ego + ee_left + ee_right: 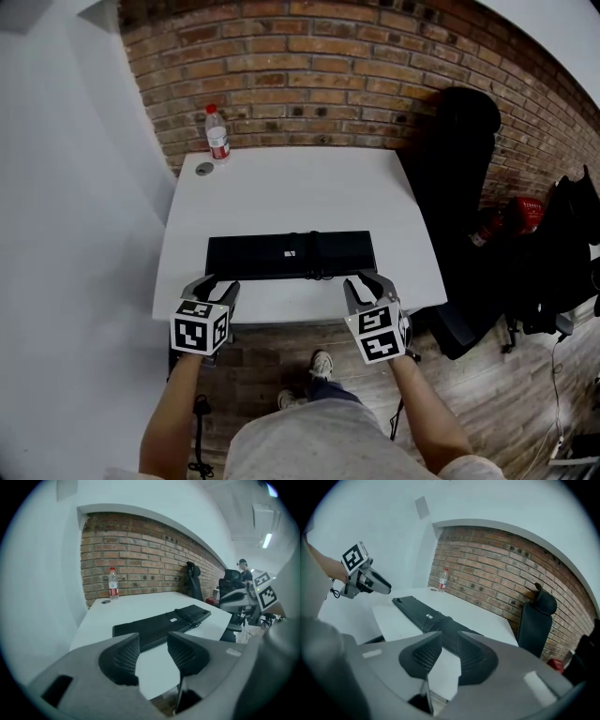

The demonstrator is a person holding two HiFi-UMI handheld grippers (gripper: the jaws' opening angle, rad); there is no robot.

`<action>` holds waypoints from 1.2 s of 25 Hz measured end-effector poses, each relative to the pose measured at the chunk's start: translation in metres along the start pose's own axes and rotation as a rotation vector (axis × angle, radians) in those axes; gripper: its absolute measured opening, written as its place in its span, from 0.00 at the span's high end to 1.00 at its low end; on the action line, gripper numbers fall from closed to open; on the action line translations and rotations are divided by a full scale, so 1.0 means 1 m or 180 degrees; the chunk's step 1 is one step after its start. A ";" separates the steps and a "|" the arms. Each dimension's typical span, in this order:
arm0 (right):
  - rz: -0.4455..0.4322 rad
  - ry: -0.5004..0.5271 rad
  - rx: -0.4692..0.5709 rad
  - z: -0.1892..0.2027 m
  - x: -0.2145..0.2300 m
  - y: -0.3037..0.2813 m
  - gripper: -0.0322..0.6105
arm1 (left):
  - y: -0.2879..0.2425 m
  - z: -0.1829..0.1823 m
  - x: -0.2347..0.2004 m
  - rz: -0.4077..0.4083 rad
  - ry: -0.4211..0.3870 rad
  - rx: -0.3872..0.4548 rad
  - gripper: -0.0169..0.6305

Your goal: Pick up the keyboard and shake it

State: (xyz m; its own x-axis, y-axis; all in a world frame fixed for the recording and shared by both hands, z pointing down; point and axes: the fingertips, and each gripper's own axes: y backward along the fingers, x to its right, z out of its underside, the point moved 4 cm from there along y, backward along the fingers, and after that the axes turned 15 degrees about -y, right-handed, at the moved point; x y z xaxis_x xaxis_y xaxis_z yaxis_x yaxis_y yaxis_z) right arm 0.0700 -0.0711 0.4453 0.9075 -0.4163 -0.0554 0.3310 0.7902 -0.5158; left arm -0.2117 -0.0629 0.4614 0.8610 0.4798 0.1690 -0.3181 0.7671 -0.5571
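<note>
Keyboard [290, 255] on table [300, 187], left claw [216, 283], right claw [366, 279] released; left gripper view alone shows, perhaps, a person [242, 567]

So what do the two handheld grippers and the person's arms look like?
The left gripper and right gripper match: grey moulded bodies, two curved jaws lined with dark ribbed pads, each carrying a white cube with black square markers. Both forearms are bare; no sleeve reaches them.
</note>
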 end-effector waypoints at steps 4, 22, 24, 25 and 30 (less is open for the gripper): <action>-0.0076 -0.0261 0.0142 -0.014 -0.009 0.017 0.83 | 0.019 -0.024 0.007 -0.0050 0.0023 0.0295 0.78; -0.0265 -0.0839 0.0457 -0.040 -0.026 0.063 0.93 | 0.059 -0.048 0.026 -0.0103 0.0171 0.0731 0.99; -0.0264 -0.0836 0.0440 -0.039 -0.026 0.064 0.93 | 0.059 -0.047 0.027 -0.0096 0.0190 0.0728 0.99; -0.0261 -0.0840 0.0435 -0.039 -0.025 0.064 0.93 | 0.059 -0.047 0.027 -0.0092 0.0195 0.0723 0.99; -0.0255 -0.0873 0.0403 -0.035 -0.024 0.064 0.93 | 0.060 -0.042 0.027 -0.0080 0.0217 0.0699 0.99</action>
State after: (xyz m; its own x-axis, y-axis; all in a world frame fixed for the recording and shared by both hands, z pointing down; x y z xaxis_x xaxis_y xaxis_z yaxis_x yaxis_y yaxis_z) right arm 0.0606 -0.0263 0.3838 0.9074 -0.3564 0.2227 0.4183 0.8166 -0.3977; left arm -0.1909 -0.0219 0.3980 0.8922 0.4351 0.1211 -0.3685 0.8563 -0.3619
